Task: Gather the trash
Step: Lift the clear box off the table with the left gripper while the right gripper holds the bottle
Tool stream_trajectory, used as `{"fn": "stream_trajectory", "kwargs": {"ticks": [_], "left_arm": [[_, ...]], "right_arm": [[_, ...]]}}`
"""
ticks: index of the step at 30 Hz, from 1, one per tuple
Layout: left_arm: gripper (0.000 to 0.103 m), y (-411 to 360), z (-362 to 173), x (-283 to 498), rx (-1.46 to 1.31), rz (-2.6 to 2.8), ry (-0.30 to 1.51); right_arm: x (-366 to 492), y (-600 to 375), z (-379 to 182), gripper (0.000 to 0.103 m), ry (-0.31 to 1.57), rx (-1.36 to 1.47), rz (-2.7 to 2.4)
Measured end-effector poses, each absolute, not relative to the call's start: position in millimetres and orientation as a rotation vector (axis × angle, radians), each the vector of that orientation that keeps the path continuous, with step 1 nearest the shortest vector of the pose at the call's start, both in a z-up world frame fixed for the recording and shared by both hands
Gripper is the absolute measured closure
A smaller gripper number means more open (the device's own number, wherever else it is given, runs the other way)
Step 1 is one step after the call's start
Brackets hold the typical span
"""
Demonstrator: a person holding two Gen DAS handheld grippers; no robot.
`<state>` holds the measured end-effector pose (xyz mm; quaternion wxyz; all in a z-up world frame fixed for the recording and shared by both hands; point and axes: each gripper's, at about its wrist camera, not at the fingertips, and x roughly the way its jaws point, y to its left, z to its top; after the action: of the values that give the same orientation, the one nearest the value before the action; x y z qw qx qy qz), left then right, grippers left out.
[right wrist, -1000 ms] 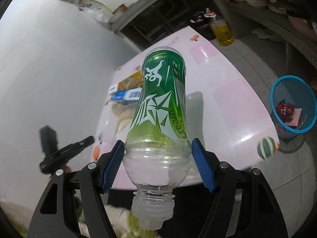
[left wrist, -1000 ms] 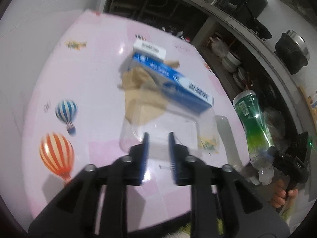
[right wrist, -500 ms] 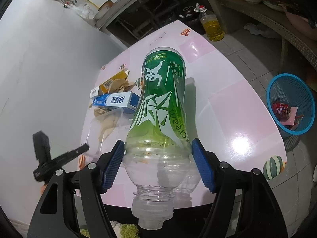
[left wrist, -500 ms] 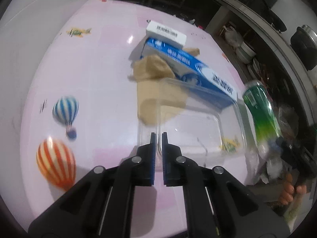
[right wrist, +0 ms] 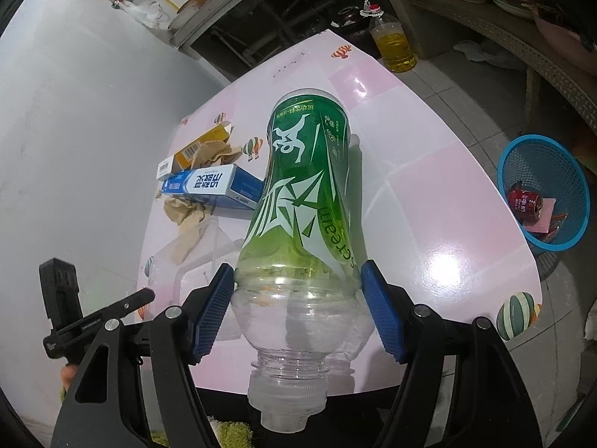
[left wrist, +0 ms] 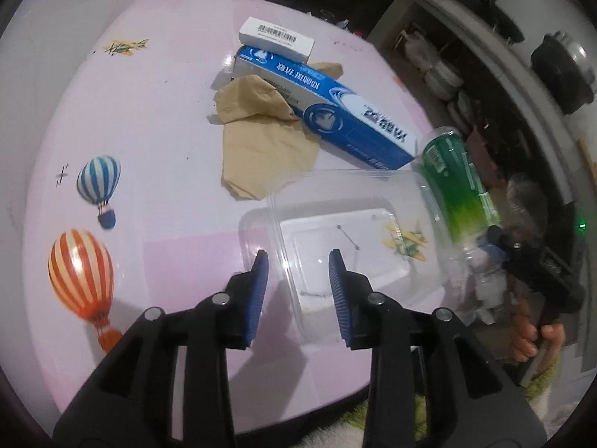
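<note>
My right gripper (right wrist: 298, 313) is shut on a green-labelled plastic bottle (right wrist: 302, 194), cap end toward the camera; the bottle also shows in the left wrist view (left wrist: 457, 183). My left gripper (left wrist: 296, 272) is open, its jaws on either side of the near-left rim of a clear plastic tray (left wrist: 347, 231) lying on the pink table (left wrist: 149, 112). Behind the tray lie crumpled brown paper (left wrist: 261, 138), a blue carton (left wrist: 324, 108) and a white box (left wrist: 276, 39).
A blue trash basket (right wrist: 544, 190) holding a red can stands on the floor right of the table. An oil bottle (right wrist: 391, 44) stands on the floor beyond the table. Shelves with dishes line the far side. A white wall borders the table's left.
My left gripper was shut on the tray's rim half a second ago and has opened. The right gripper keeps hold of the bottle and has drifted closer to the table.
</note>
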<state>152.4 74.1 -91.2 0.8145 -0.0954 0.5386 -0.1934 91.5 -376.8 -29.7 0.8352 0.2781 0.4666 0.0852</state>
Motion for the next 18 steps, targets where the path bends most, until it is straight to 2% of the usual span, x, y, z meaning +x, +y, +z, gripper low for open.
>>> {"fn": "stream_trajectory", "kwargs": {"ticks": [3,5,9,18], "left_arm": [[0.076,68,-95,157,-0.152,-0.398,1.154],[0.085,63,-98,158,-0.125,-0.385,1.16],[0.095,60,-101,159,-0.1,-0.358,1.152],[0.1,63,-97,154,-0.124,-0.33,1.115]], "right_arm": [[93,-372,-29,0.035,0.992,0.564,0.168],[94,-370,-29,0.035,0.992,0.552,0.165],[97,-367,-30,0.035,0.991,0.532,0.158],[97,-365,-31,0.035,0.984,0.518,0.151]]}}
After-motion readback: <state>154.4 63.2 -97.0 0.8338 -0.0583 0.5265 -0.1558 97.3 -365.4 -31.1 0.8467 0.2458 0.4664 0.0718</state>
